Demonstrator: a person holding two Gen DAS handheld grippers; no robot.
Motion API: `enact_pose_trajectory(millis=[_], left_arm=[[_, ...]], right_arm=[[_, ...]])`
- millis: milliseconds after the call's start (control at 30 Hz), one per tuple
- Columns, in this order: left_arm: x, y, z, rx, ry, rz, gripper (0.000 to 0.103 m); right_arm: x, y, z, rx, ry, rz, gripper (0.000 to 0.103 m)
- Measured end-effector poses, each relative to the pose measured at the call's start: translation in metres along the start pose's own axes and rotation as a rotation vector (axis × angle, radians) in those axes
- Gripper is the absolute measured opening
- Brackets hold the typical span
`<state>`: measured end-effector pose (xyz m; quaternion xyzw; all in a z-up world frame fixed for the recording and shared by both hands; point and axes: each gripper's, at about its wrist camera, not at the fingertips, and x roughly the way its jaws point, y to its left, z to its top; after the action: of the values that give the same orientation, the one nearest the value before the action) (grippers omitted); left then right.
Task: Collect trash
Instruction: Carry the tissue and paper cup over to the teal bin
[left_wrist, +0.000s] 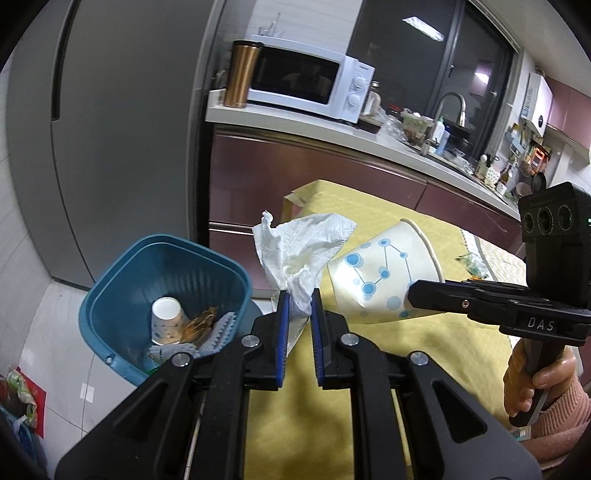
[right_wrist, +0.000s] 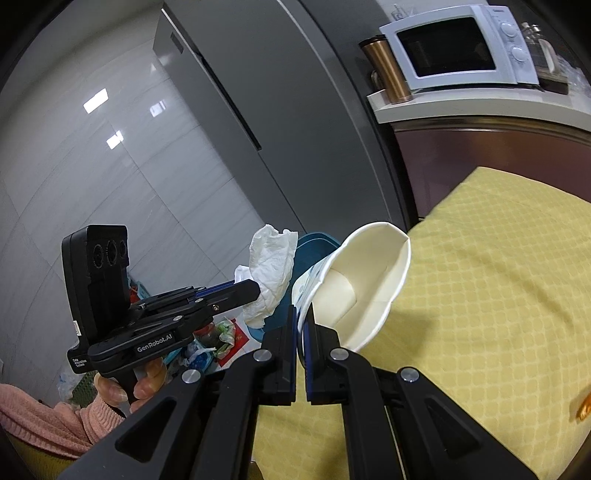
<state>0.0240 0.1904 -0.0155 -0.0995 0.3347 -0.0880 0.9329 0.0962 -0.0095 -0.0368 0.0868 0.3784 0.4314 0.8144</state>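
Both grippers were loaded: the left gripper (left_wrist: 298, 301) pinched a crumpled white tissue (left_wrist: 299, 251) above the table edge, beside the blue bin (left_wrist: 236, 273), while the right gripper (right_wrist: 303, 317) clamped the squashed wall of a paper cup (right_wrist: 369, 280) over the yellow tablecloth (right_wrist: 498, 277).

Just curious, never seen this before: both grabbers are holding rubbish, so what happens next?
Probably carry both over the blue bin and let go: the left gripper pinches a tissue, the right gripper a paper cup, both beside it.
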Motion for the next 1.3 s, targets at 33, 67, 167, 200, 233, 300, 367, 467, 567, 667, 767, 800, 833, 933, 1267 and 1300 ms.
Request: enact_pose_trajectory(millis=[33, 67, 167, 200, 233, 300, 367, 467, 567, 667, 767, 800, 833, 933, 1267, 1300], left_arm=[[-0.001, 0.004, 0.000, -0.006, -0.003, 0.006, 0.012], [-0.002, 0.007, 0.000, -0.009, -0.005, 0.012, 0.012], [-0.004, 0.017, 0.000, -0.025, -0.009, 0.033, 0.012], [-0.004, 0.020, 0.001, -0.030, -0.009, 0.039, 0.012], [-0.004, 0.023, 0.001, -0.034, -0.010, 0.045, 0.012], [-0.003, 0.030, 0.002, -0.044, -0.011, 0.059, 0.012], [-0.003, 0.039, 0.003, -0.057, -0.012, 0.077, 0.012], [0.000, 0.051, 0.004, -0.077, -0.010, 0.099, 0.012], [0.003, 0.064, 0.003, -0.100, -0.002, 0.120, 0.012], [0.007, 0.075, 0.002, -0.116, 0.006, 0.135, 0.012], [0.013, 0.084, 0.000, -0.130, 0.018, 0.149, 0.012], [0.015, 0.086, 0.000, -0.135, 0.022, 0.151, 0.012], [0.018, 0.091, -0.001, -0.143, 0.029, 0.156, 0.012], [0.024, 0.098, -0.003, -0.156, 0.040, 0.169, 0.012], [0.041, 0.113, -0.013, -0.182, 0.071, 0.192, 0.012], [0.043, 0.114, -0.013, -0.184, 0.075, 0.194, 0.012]], right_arm=[[0.003, 0.002, 0.002, -0.005, 0.005, 0.005, 0.002], [0.006, 0.004, 0.004, -0.010, 0.009, 0.009, 0.002], [0.014, 0.009, 0.010, -0.027, 0.019, 0.019, 0.002], [0.017, 0.010, 0.011, -0.030, 0.024, 0.023, 0.002], [0.021, 0.011, 0.013, -0.034, 0.030, 0.026, 0.002], [0.029, 0.014, 0.017, -0.042, 0.041, 0.030, 0.002], [0.037, 0.017, 0.020, -0.049, 0.052, 0.032, 0.002], [0.050, 0.019, 0.023, -0.054, 0.072, 0.032, 0.002], [0.063, 0.022, 0.027, -0.069, 0.090, 0.027, 0.002], [0.074, 0.025, 0.029, -0.077, 0.108, 0.026, 0.002], [0.087, 0.027, 0.031, -0.086, 0.130, 0.022, 0.002], [0.091, 0.028, 0.032, -0.089, 0.137, 0.021, 0.002], [0.094, 0.029, 0.031, -0.091, 0.143, 0.020, 0.002], [0.106, 0.029, 0.032, -0.090, 0.165, 0.018, 0.002], [0.136, 0.029, 0.034, -0.091, 0.213, 0.010, 0.002], [0.139, 0.029, 0.036, -0.092, 0.217, 0.009, 0.002]])
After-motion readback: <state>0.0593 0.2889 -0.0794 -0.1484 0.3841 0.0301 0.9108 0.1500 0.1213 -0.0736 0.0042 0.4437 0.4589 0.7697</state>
